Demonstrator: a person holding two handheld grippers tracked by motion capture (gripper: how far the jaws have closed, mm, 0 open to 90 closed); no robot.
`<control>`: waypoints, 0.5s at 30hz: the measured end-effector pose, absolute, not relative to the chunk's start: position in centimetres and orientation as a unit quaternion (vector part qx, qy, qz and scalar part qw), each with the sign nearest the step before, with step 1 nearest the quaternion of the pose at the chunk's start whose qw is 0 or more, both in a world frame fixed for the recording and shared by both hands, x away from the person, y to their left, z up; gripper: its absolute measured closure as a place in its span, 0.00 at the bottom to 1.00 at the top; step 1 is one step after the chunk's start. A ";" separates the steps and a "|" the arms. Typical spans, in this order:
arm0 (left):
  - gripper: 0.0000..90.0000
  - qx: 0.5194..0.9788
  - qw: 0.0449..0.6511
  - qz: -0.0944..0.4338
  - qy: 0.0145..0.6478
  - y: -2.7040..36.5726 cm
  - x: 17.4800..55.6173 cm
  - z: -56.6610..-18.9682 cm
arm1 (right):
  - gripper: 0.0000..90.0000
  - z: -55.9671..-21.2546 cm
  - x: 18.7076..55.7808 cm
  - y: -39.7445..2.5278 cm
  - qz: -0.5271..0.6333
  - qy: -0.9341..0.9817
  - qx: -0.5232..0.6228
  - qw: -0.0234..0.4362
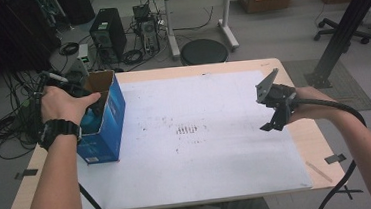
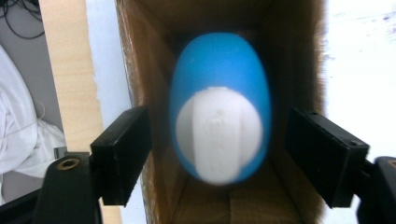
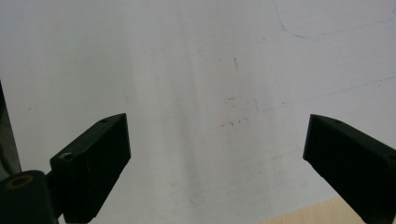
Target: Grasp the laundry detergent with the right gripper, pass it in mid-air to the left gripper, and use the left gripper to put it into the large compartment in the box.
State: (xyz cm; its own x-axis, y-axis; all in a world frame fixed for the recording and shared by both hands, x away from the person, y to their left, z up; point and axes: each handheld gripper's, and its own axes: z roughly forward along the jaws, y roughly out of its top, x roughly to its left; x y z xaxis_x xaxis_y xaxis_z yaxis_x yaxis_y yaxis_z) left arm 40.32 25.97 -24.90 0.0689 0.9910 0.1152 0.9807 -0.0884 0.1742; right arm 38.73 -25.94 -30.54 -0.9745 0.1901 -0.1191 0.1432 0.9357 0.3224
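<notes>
A tall blue cardboard box [image 1: 107, 125] stands open-topped at the left edge of the white sheet [image 1: 202, 153]. My left gripper [image 1: 92, 111] reaches into its mouth, mostly covered by the hand. In the left gripper view, a blue egg-shaped object [image 2: 219, 74] with a white cap lies inside the box's brown interior [image 2: 149, 70]. It sits between the jaws of the left gripper [image 2: 219, 140], which stand apart from it on both sides. My right gripper [image 1: 274, 112] hovers over the sheet's right side. The right gripper [image 3: 217, 149] is open with nothing between its jaws.
The wooden table [image 1: 311, 139] shows beyond the sheet's edges, with black tape pieces [image 1: 335, 159] on it. On the floor behind are computer towers [image 1: 108, 35], a round black stool [image 1: 203, 51], cables, and a slanted black pole [image 1: 347, 21] at the right.
</notes>
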 end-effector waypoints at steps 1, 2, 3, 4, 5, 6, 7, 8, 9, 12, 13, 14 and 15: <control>0.25 0.733 0.026 0.104 0.672 25.9 40.2 -24.5 | 0.08 -30.5 38.7 -25.9 0.158 0.981 0.085 0.074; 0.25 0.736 0.025 0.106 0.669 25.7 40.1 -24.2 | 0.08 -30.5 38.7 -25.9 0.158 0.981 0.085 0.075; 0.24 0.740 0.026 0.106 0.663 25.5 40.0 -23.7 | 0.08 -30.4 38.8 -25.9 0.159 0.981 0.084 0.074; 0.24 0.741 0.029 0.109 0.662 25.3 39.9 -23.4 | 0.08 -30.4 38.8 -25.8 0.159 0.981 0.083 0.075; 0.24 0.745 0.034 0.112 0.657 25.1 39.8 -22.9 | 0.08 -30.3 38.8 -25.7 0.158 0.981 0.082 0.075; 0.22 0.750 0.035 0.112 0.651 24.9 39.7 -22.5 | 0.08 -30.2 38.8 -25.6 0.160 0.981 0.081 0.075; 0.21 0.754 0.039 0.112 0.646 24.5 39.6 -22.1 | 0.08 -29.9 38.9 -25.3 0.163 0.980 0.080 0.076; 0.21 0.757 0.042 0.112 0.642 24.3 39.5 -21.9 | 0.08 -29.9 38.9 -25.3 0.163 0.980 0.080 0.076; 0.20 0.762 0.051 0.110 0.637 23.9 39.4 -21.5 | 0.08 -29.8 38.9 -25.3 0.163 0.980 0.081 0.077; 0.18 0.776 0.072 0.099 0.619 22.6 39.2 -20.9 | 0.08 -29.5 39.0 -24.9 0.171 0.978 0.079 0.086; 0.16 0.781 0.076 0.100 0.612 22.1 39.2 -20.7 | 0.07 -29.4 39.1 -24.6 0.180 0.977 0.079 0.083; 0.16 0.786 0.077 0.100 0.605 21.8 39.2 -20.7 | 0.07 -29.4 39.1 -24.6 0.180 0.977 0.079 0.083; 0.14 0.792 0.081 0.098 0.597 21.2 39.2 -20.6 | 0.07 -29.4 39.2 -24.4 0.179 0.978 0.076 0.081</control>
